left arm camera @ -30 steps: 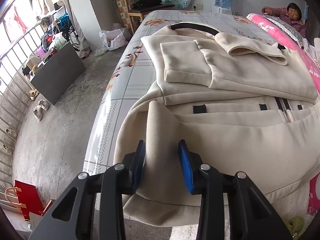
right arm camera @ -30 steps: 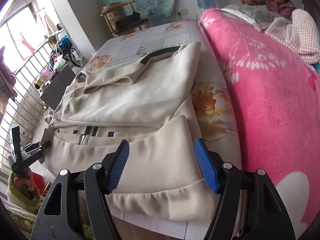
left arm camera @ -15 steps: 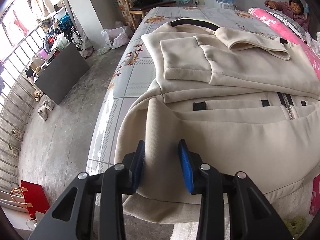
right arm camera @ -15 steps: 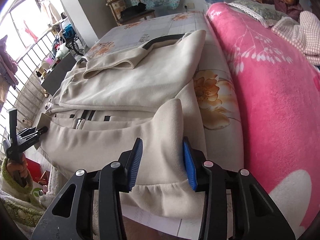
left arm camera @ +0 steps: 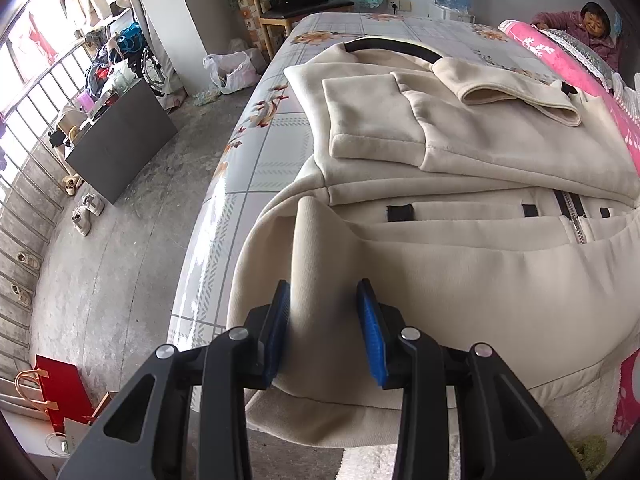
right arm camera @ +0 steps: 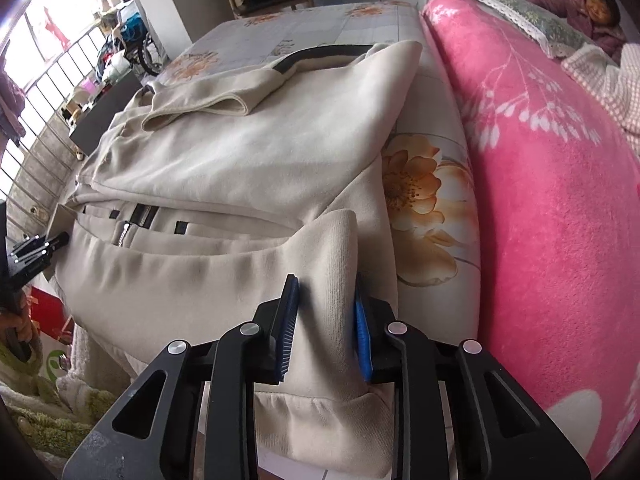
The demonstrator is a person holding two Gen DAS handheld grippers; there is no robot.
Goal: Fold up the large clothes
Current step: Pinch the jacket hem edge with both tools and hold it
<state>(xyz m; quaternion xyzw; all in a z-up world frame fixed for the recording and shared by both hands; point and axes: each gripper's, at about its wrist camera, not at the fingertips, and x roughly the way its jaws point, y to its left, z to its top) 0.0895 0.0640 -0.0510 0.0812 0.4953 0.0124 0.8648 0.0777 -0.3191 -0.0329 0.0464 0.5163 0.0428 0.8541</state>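
A large cream jacket (left arm camera: 460,264) lies spread across the near end of a bed (left arm camera: 272,160) covered in a pale sheet with a floral print. Its upper half is folded over itself, both sleeves laid across the chest, with a dark collar band at the far end and a zipper showing in the middle.

The left gripper (left arm camera: 323,328) clamps its blue pads on a pinched ridge of fabric at the jacket's near left corner, close to the hem, which hangs over the bed's edge. The right gripper (right arm camera: 326,328) has just been closing, and its blue pads now squeeze a raised fold of ribbed cream fabric at the jacket's near right corner. In the right wrist view, the left gripper (right arm camera: 60,240) appears at the far left edge, held by a hand.

A pink blanket (right arm camera: 552,208) with white flower patterns lies just right of the jacket. A person (right arm camera: 596,12) sits at the far right, behind the blanket. On the concrete floor to the left stand a dark cabinet (left arm camera: 124,136), scattered shoes and a red bag (left arm camera: 60,392). A wooden chair (left arm camera: 288,8) stands beyond the bed.
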